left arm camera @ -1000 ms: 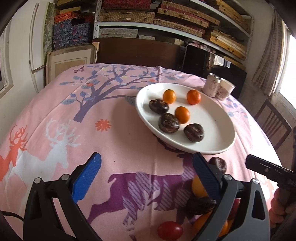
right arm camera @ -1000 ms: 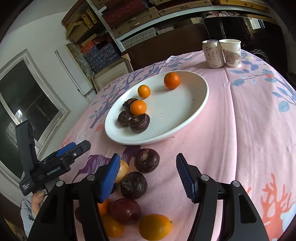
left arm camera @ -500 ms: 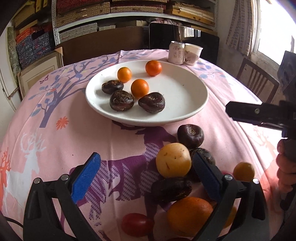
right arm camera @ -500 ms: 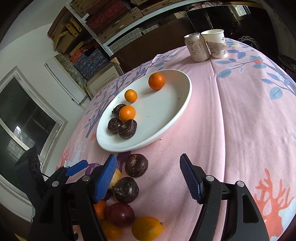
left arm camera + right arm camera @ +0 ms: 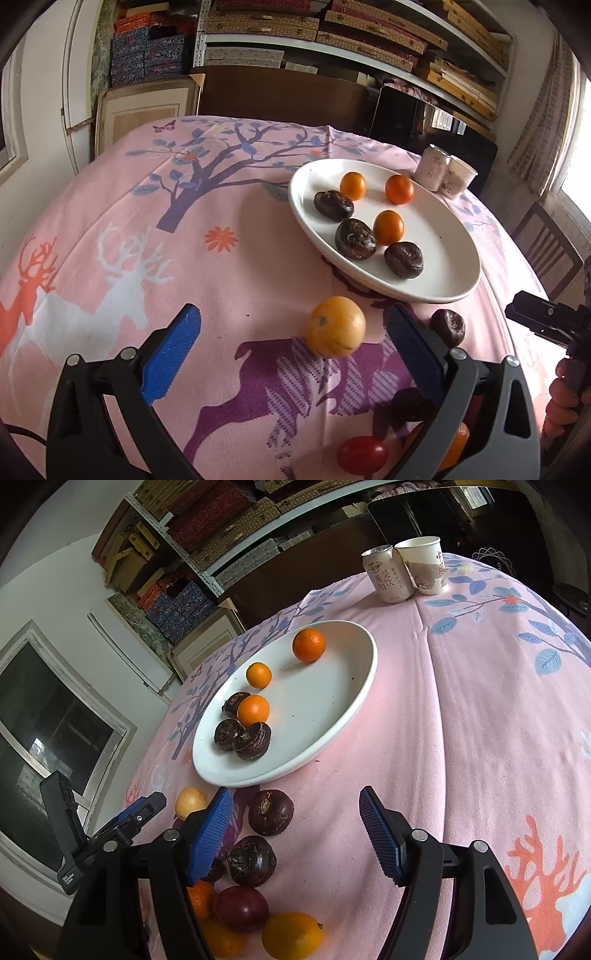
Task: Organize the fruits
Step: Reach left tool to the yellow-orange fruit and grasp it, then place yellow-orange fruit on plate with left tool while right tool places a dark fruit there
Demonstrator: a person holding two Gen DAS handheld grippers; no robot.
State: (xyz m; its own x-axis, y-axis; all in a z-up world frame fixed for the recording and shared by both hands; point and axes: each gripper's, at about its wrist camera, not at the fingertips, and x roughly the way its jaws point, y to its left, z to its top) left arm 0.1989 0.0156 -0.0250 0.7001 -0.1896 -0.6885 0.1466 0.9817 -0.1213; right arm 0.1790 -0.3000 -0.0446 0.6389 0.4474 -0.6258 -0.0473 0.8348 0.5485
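From my left wrist view, my left gripper (image 5: 291, 345) stands with its jaws open and nothing pressed between the pads. A yellow-orange fruit (image 5: 335, 327) lies on the pink cloth of the worktop (image 5: 110, 229) in the gap ahead, nearer the right jaw, touching neither as far as I can tell. Half a second ago this view sat over the heap of loose fruit; now it has swung left, so that heap is mostly hidden behind my right jaw, with a red fruit (image 5: 362, 454) low in the frame and a dark chestnut-like fruit (image 5: 447, 326) just near the white plate (image 5: 447, 266). The plate lies far right, holding 3 oranges and 3 dark fruits. I judge the yellow-orange fruit my next pick.

From my right wrist view, my right gripper (image 5: 297, 830) has just been opening its jaws wider, and nothing is between them but bare cloth. The plate (image 5: 332, 701) is far and centre; its 6 fruits have not shifted. A dark fruit (image 5: 270, 812) lies just beside my left jaw, another (image 5: 252, 861) nearer, then a purple fruit (image 5: 241, 904) and a yellow lemon-like fruit (image 5: 291, 936). My other gripper (image 5: 142, 812) shows at far left. A can (image 5: 388, 574) and paper cup (image 5: 424, 565) stand at the far edge. Much sorting remains.
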